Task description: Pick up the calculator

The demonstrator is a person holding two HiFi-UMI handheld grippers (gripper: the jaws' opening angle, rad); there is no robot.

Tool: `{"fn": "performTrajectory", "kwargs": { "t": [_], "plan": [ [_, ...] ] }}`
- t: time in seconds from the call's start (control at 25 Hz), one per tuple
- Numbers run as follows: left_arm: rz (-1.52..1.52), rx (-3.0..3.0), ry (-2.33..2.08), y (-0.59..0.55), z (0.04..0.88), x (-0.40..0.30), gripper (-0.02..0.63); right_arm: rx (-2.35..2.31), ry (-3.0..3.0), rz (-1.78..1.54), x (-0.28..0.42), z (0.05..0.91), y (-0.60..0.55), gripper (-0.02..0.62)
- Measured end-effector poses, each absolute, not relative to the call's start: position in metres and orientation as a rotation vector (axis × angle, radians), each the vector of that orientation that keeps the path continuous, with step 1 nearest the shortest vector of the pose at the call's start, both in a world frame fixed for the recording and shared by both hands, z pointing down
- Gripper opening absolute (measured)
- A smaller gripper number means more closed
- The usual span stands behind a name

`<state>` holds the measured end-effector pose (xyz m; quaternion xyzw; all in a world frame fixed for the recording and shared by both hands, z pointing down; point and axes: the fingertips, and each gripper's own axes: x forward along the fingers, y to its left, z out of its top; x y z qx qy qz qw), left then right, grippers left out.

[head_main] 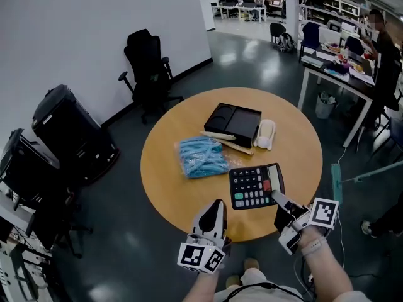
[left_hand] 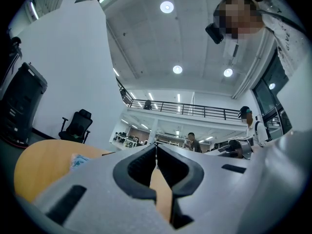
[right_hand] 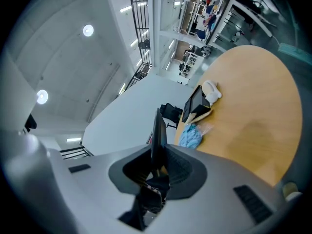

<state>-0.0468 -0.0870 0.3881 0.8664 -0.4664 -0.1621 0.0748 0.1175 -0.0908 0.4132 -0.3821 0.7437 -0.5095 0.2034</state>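
Wood-top round table [head_main: 165, 168] w/ black calculator [head_main: 255, 186] near its front-right edge, keys up. R gripper [head_main: 277, 198] pinches the calculator's lower-right corner; in the right gripper view the jaws are clamped on the thin dark slab, seen edge-on. Can't tell if it's off the tabletop. L gripper [head_main: 218, 204] sits over the table's near edge, left of the calculator and apart from it; jaws pressed together, nothing btwn them. Further back on the table: blue plastic packet [head_main: 201, 157], black tray [head_main: 234, 121], white item [head_main: 265, 134] just beside the tray. Black office chair [head_main: 148, 68] beyond the table.
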Motion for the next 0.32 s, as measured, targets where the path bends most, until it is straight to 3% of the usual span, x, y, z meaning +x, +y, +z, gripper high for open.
{"fn": "performTrajectory", "kwargs": {
  "t": [0.32],
  "plan": [
    [-0.436,2.589,-1.374,-0.077,0.403,-0.045,0.008,-1.070,2.055,-1.470,0.115,0.428,-0.082,0.064]
  ]
}}
